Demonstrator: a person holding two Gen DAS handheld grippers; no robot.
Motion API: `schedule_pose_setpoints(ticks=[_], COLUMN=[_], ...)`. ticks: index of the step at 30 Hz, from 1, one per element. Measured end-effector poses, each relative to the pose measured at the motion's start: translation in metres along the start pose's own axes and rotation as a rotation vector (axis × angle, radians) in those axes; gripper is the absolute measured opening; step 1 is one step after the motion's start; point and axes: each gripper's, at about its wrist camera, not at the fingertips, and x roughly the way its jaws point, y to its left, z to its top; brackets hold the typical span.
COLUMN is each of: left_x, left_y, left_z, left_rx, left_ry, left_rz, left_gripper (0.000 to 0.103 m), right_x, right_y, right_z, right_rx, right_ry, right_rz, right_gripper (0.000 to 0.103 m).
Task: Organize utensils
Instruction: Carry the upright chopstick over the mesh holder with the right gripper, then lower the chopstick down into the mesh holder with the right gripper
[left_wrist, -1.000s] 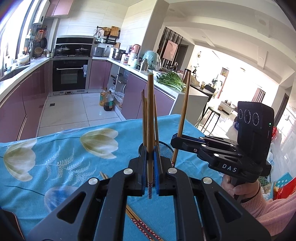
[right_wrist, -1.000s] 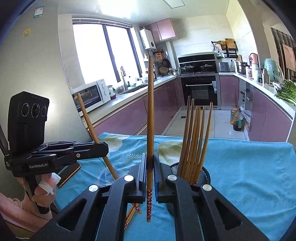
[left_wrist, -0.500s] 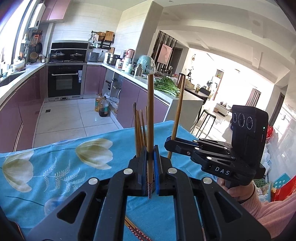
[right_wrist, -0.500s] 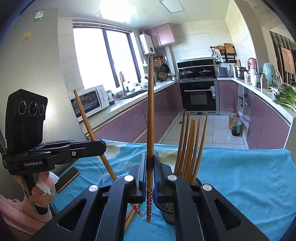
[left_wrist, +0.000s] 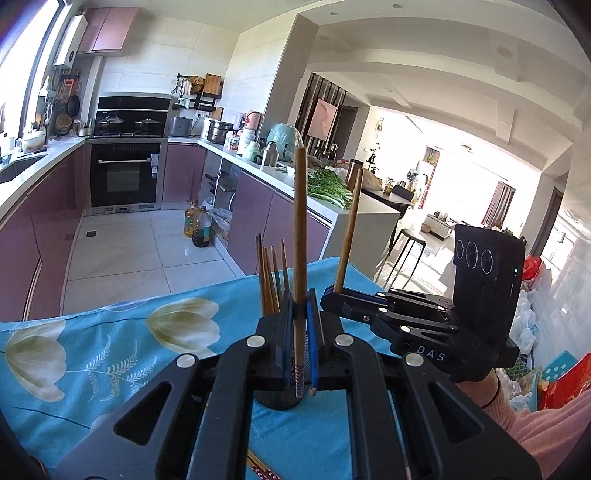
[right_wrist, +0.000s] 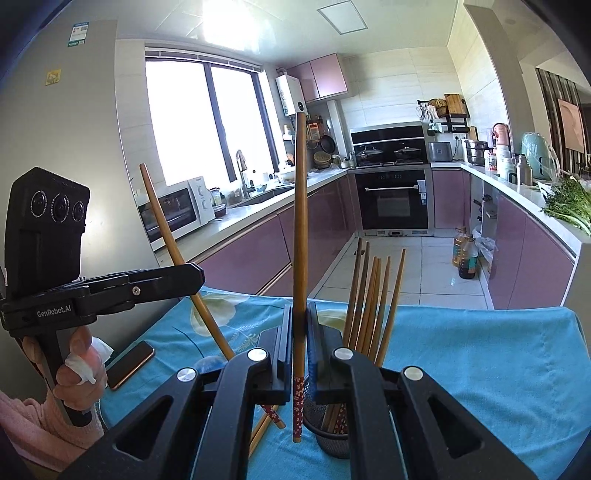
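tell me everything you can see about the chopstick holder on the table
The chopstick holder is a small, dark, round cup that looks like metal mesh, standing upright on the blue floral tablecloth. Several brown wooden chopsticks stand in it, fanned slightly, patterned red ends down. The right gripper in front hides most of it. No gripper touches it.

The right gripper (left_wrist: 334, 295) body reads "DAS". The left gripper (right_wrist: 192, 275) body reads "GenRobot.AI". Other labels are illegible.
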Motion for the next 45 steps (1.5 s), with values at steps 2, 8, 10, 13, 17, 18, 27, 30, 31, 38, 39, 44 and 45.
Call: schedule_pose_setpoints(ticks=[2, 8, 10, 13, 17, 18, 27, 30, 31, 38, 39, 44, 45], left_x=[0.001, 0.005, 0.007, 0.009, 0.012, 0.012, 0.02, 0.022, 0.023, 0.03, 0.031, 0.035, 0.036], left_y=[-0.001, -0.004, -0.005, -0.005, -0.004, -0.004, -0.007, -0.008, -0.008, -0.012, -0.012, -0.013, -0.013], left_z=[0.002, 0.004, 0.006, 0.006, 0.006, 0.006, 0.007, 0.006, 0.008, 0.011, 0.011, 0.011, 0.011], left_rx=[0.003, 0.011, 0.01, 0.009, 0.009, 0.009, 0.011, 0.012, 0.011, 0.013, 0.013, 0.017, 0.018], left_ry=[-0.004, -0.01, -0.009, -0.008, -0.006, -0.007, 0.001, 0.007, 0.008, 0.021, 0.023, 0.039, 0.045], left_rz=[0.0, 0.005, 0.006, 0.007, 0.009, 0.013, 0.018, 0.022, 0.024, 0.034, 0.037, 0.049, 0.051], left_gripper=[0.007, 0.007, 0.007, 0.007, 0.007, 0.007, 0.007, 0.007, 0.007, 0.007, 0.007, 0.007, 0.007], right_x=[-0.001, -0.003, -0.003, -0.004, -0.004, -0.004, -0.002, 0.001, 0.003, 0.006, 0.007, 0.012, 0.013], right_y=[0.0, -0.002, -0.003, -0.003, -0.004, -0.004, -0.004, -0.004, -0.004, -0.005, -0.006, -0.005, -0.004], right_z=[0.001, 0.004, 0.004, 0.005, 0.006, 0.005, 0.008, 0.008, 0.009, 0.008, 0.007, 0.005, 0.004], right_rx=[-0.002, -0.001, -0.001, -0.001, 0.002, 0.003, 0.012, 0.016, 0.018, 0.031, 0.032, 0.037, 0.037], right_ry=[-0.005, -0.016, -0.019, -0.021, -0.02, -0.019, -0.021, -0.021, -0.02, -0.019, -0.019, -0.01, -0.007], right_rz=[-0.003, -0.012, -0.015, -0.016, -0.02, -0.02, -0.03, -0.034, -0.036, -0.045, -0.047, -0.062, -0.066], right_gripper=[0.006, 0.006, 0.006, 0.006, 0.006, 0.006, 0.006, 0.006, 0.006, 0.006, 0.006, 0.006, 0.006])
